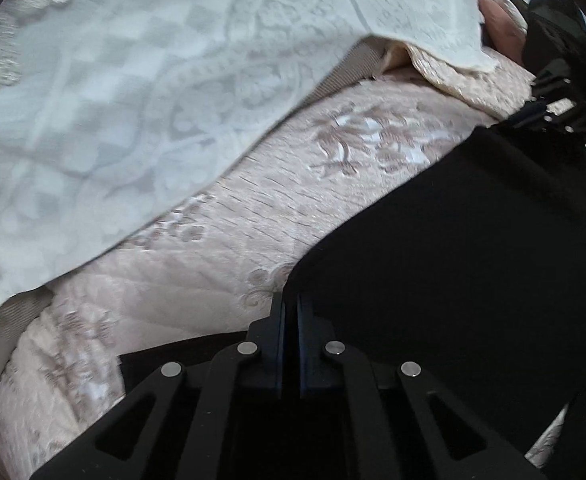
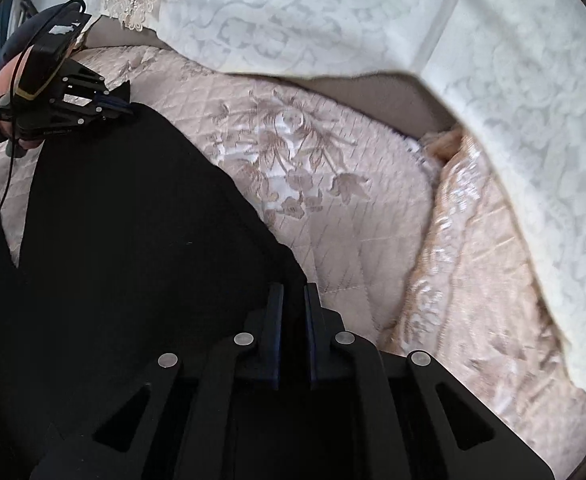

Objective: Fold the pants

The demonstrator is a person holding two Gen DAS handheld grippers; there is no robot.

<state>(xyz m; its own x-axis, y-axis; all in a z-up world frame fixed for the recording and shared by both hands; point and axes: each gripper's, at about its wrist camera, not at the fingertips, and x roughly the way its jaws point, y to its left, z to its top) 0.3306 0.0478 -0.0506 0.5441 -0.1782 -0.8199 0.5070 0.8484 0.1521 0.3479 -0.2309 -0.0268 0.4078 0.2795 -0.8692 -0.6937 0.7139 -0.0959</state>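
Pinching a corner of the black pants [image 1: 473,260], the left tool [image 1: 291,312] has its fingers drawn almost together, the cloth edge meeting them at the tips. The right tool [image 2: 293,300] stands at the opposite corner with a narrow slit between its fingers; dark fabric reaches the tips, yet whether any lies inside the slit is hard to make out. The pants spread flat over a pink quilted cushion [image 2: 313,160] with a flower pattern, their lower part cut off by both tool bodies. A white lace cover [image 1: 113,100] hangs behind, hiding the backrest. In the right wrist view the left tool [image 2: 127,106] sits far off, its tips lost against the black cloth.
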